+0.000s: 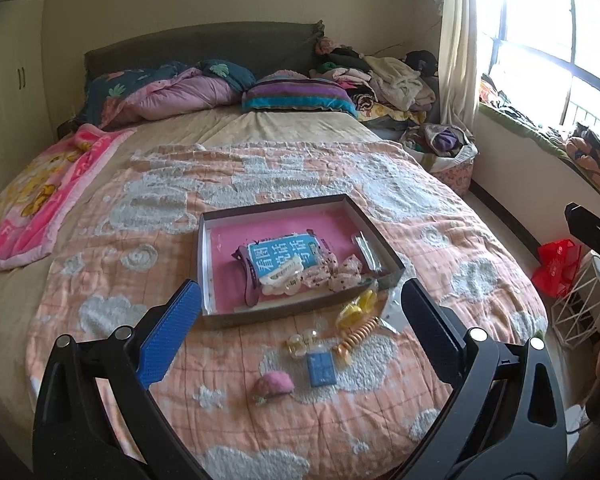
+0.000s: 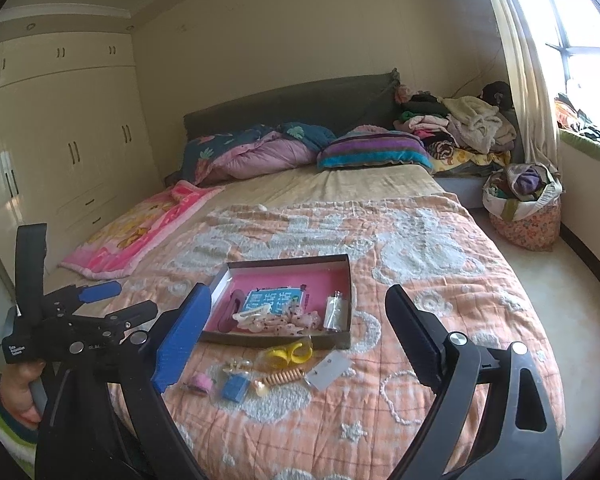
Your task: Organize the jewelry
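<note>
A shallow dark box (image 1: pixel 260 316) with a pink lining lies on the peach quilt. It holds a blue booklet (image 1: pixel 284 254), a white claw clip (image 1: pixel 278 276), pink dotted bows (image 1: pixel 336 276) and a clear packet (image 1: pixel 366 250). On the quilt in front of it lie a yellow clip (image 1: pixel 356 308), an orange spiral tie (image 1: pixel 356 336), clear beads (image 1: pixel 304 342), a small blue box (image 1: pixel 321 368) and a pink fuzzy piece (image 1: pixel 276 384). My left gripper (image 1: pixel 300 286) hangs open above these, holding nothing. My right gripper (image 2: pixel 298 291) is open and empty too, back from the box (image 2: pixel 276 338).
Pillows (image 2: pixel 374 152) and a rolled duvet (image 2: pixel 252 156) lie at the headboard, with a clothes pile (image 2: pixel 460 128) to their right. A pink blanket (image 2: pixel 140 232) covers the bed's left side. A fabric basket (image 2: pixel 524 208) stands on the floor by the window, a wardrobe (image 2: pixel 60 140) at left.
</note>
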### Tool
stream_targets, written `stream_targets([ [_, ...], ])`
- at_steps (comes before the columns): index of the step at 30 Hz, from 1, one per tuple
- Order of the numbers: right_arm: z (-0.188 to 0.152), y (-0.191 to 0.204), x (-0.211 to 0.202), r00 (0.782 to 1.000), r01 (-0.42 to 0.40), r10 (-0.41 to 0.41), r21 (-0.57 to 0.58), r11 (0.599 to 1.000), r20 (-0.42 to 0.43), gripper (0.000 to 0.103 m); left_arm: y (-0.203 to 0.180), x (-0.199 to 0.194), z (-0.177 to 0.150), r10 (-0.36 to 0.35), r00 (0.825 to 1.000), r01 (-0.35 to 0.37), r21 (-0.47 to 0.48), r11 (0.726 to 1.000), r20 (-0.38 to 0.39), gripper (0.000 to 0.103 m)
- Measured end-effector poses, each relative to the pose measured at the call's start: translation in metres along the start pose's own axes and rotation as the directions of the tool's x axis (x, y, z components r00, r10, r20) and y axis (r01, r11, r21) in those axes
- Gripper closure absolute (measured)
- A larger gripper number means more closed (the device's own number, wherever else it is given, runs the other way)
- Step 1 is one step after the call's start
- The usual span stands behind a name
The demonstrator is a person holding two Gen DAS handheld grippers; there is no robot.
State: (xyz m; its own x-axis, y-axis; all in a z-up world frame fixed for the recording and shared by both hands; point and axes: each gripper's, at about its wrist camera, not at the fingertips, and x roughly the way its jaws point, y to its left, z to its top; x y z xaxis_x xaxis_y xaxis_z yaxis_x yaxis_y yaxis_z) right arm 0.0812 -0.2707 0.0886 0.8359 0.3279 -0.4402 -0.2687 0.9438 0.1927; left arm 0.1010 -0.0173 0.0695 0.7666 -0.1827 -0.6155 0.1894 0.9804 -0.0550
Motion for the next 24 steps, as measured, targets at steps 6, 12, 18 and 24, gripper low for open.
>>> stream_targets([
  [6,-0.01,0.001,-0.013,1.0,0.006,-0.006,-0.011,1.0,-0.007,0.015,-0.002,-0.009,-0.013,0.0,1.0,0.0,-0.003,1.0,-0.003,0.01],
  [12,-0.021,-0.001,-0.017,0.999,0.013,-0.014,-0.02,1.0,-0.029,0.015,-0.006,-0.01,-0.027,-0.004,1.0,0.004,0.012,1.0,-0.029,0.01],
  [18,-0.029,-0.004,-0.014,0.999,0.011,-0.012,-0.01,1.0,-0.05,0.015,-0.006,-0.012,-0.037,-0.001,0.999,0.001,0.018,1.0,-0.047,0.01],
  [24,-0.038,-0.004,-0.011,0.997,0.007,-0.008,-0.016,1.0,-0.077,0.015,-0.006,-0.012,-0.046,0.002,0.998,-0.001,0.017,1.0,-0.058,0.01],
])
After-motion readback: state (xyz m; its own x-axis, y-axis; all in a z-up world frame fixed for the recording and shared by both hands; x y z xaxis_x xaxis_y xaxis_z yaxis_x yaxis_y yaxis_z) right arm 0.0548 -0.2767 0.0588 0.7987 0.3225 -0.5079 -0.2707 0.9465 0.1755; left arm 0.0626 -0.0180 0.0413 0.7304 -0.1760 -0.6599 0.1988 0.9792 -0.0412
